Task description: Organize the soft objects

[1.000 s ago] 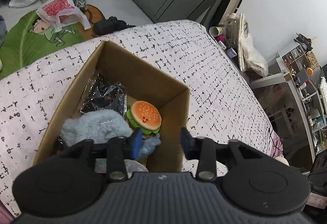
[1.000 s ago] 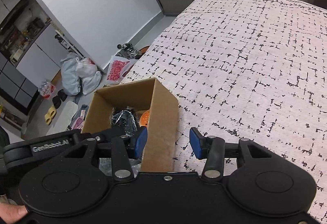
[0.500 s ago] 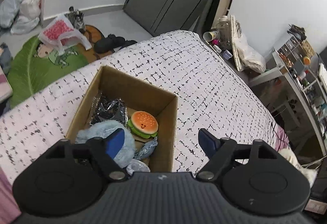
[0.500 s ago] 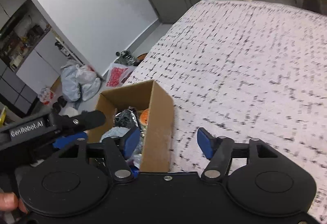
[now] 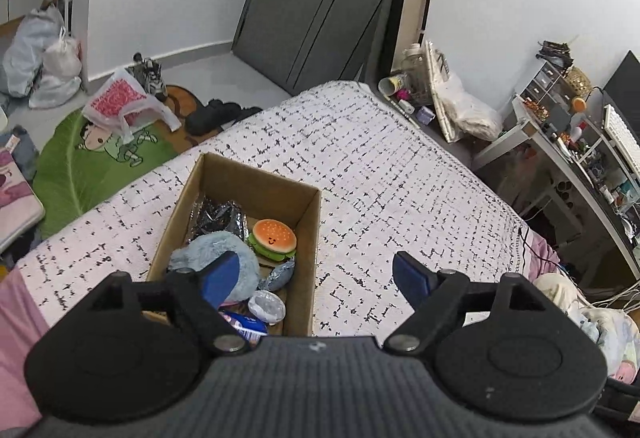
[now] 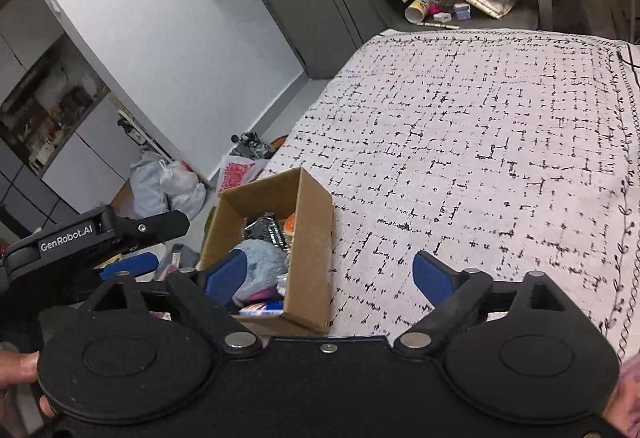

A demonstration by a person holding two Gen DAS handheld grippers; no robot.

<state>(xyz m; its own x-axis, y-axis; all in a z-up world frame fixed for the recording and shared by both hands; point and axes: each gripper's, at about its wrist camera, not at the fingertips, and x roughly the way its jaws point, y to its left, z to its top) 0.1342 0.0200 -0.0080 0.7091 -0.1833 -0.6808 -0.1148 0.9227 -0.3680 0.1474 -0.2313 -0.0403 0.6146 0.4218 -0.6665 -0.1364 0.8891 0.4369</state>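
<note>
Well, both my tongs are off the box and empty

My left gripper (image 5: 316,274) and right gripper (image 6: 328,274) have just been opening; jaws now stand wide with nothing between them. The soft things, blue plush (image 5: 224,254) and burger toy (image 5: 273,238) among them, lie inside the cardboard box (image 5: 308,258) on the patterned bedspread (image 6: 480,142). I judge the packing nearly done: best to lift clear above the rim so no finger catches the cardboard and tips it
</note>
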